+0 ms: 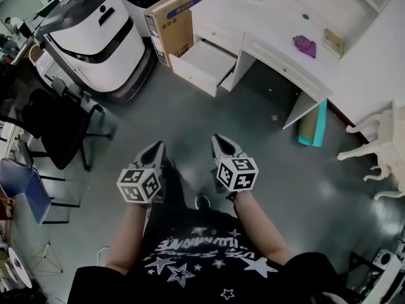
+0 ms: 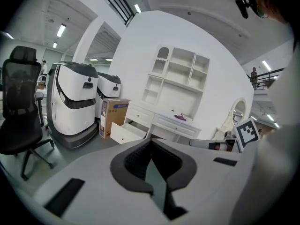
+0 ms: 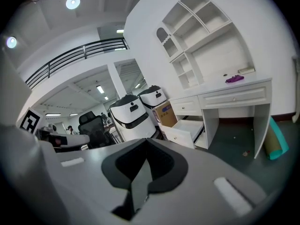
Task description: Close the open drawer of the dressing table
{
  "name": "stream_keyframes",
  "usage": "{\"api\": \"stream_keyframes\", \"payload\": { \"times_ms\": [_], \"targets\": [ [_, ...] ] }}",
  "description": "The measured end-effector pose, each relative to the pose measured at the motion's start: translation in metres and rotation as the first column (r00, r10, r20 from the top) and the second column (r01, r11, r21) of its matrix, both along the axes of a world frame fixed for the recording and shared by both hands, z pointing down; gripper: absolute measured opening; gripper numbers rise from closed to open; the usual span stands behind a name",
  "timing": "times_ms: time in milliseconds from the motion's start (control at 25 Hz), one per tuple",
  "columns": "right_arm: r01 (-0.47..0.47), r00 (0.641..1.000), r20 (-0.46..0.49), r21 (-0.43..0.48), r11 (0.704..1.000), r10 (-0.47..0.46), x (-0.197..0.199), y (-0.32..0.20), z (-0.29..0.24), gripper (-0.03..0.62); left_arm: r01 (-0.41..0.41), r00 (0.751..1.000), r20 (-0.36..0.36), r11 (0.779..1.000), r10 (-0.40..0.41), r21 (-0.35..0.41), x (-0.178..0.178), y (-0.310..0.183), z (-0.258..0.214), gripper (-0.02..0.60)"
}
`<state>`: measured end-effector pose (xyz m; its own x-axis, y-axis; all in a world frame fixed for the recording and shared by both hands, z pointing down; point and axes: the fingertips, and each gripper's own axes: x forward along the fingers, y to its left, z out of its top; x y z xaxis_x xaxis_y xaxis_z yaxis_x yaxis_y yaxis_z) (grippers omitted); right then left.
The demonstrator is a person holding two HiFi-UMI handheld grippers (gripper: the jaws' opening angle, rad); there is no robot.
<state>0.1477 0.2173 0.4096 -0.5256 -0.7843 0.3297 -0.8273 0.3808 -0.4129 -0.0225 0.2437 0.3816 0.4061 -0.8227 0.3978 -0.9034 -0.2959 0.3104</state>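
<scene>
The white dressing table (image 1: pixel 272 18) stands at the far right, with its bottom left drawer (image 1: pixel 204 65) pulled out over the grey floor and nothing visible inside it. Both grippers are well short of it, side by side in front of the person's body. My left gripper (image 1: pixel 155 149) is shut and holds nothing. My right gripper (image 1: pixel 221 141) is shut and empty too. The left gripper view shows the drawer (image 2: pixel 125 131) far beyond the closed jaws (image 2: pixel 151 144). In the right gripper view the drawer (image 3: pixel 187 132) lies ahead of the shut gripper (image 3: pixel 146 144).
A cardboard box (image 1: pixel 174 24) stands just left of the drawer, next to two large white machines (image 1: pixel 95 37). Black office chairs (image 1: pixel 57 125) line the left. A teal roll (image 1: pixel 313 128) leans on the table's right leg; a white carved stool (image 1: pixel 380 151) stands at the right. A purple item (image 1: pixel 305 45) lies on the tabletop.
</scene>
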Motion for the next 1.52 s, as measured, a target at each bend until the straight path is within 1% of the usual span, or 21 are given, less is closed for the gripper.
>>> {"api": "stream_keyframes", "payload": {
  "times_ms": [160,320,440,560,720,840,960,1200,1400,1520],
  "targets": [
    [-0.053,0.998,-0.044,-0.019,0.998,0.052,0.013,-0.019,0.01,0.003,-0.023,1.0,-0.02,1.0,0.023,-0.009,-0.001,-0.036,0.011,0.009],
    [-0.094,0.994,-0.066,-0.035,0.995,0.092,0.017,-0.043,0.016,0.005,-0.079,0.996,-0.034,0.997,0.079,-0.012,0.003,-0.075,0.018,0.009],
    [-0.124,0.99,-0.079,-0.05,0.991,0.12,0.012,-0.069,0.022,0.003,-0.104,0.994,-0.042,0.994,0.103,-0.025,-0.004,-0.106,0.025,0.009],
    [-0.185,0.98,-0.084,-0.072,0.98,0.179,0.008,-0.103,0.03,0.003,-0.127,0.991,-0.041,0.991,0.126,-0.035,-0.021,-0.142,0.028,0.009],
    [-0.238,0.968,-0.097,-0.079,0.968,0.231,-0.013,-0.154,0.035,0.003,-0.151,0.988,-0.022,0.988,0.15,-0.042,-0.057,-0.191,0.03,0.009],
    [-0.262,0.962,-0.107,-0.091,0.961,0.252,-0.033,-0.186,0.037,0.003,-0.16,0.987,-0.026,0.985,0.158,-0.064,-0.083,-0.22,0.036,0.009],
    [-0.289,0.955,-0.111,-0.12,0.95,0.277,-0.048,-0.209,0.045,0.003,-0.177,0.984,-0.034,0.98,0.175,-0.091,-0.101,-0.244,0.046,0.009],
    [-0.35,0.934,-0.154,-0.201,0.915,0.323,-0.08,-0.24,0.073,0.003,-0.245,0.969,-0.053,0.96,0.24,-0.133,-0.122,-0.286,0.069,0.009],
    [-0.389,0.917,-0.182,-0.202,0.899,0.356,-0.103,-0.261,0.082,0.003,-0.312,0.95,-0.073,0.938,0.304,-0.149,-0.125,-0.31,0.083,0.009],
    [-0.406,0.909,-0.198,-0.211,0.889,0.368,-0.113,-0.266,0.09,0.003,-0.326,0.945,-0.086,0.932,0.316,-0.157,-0.126,-0.323,0.089,0.009]
  ]
}}
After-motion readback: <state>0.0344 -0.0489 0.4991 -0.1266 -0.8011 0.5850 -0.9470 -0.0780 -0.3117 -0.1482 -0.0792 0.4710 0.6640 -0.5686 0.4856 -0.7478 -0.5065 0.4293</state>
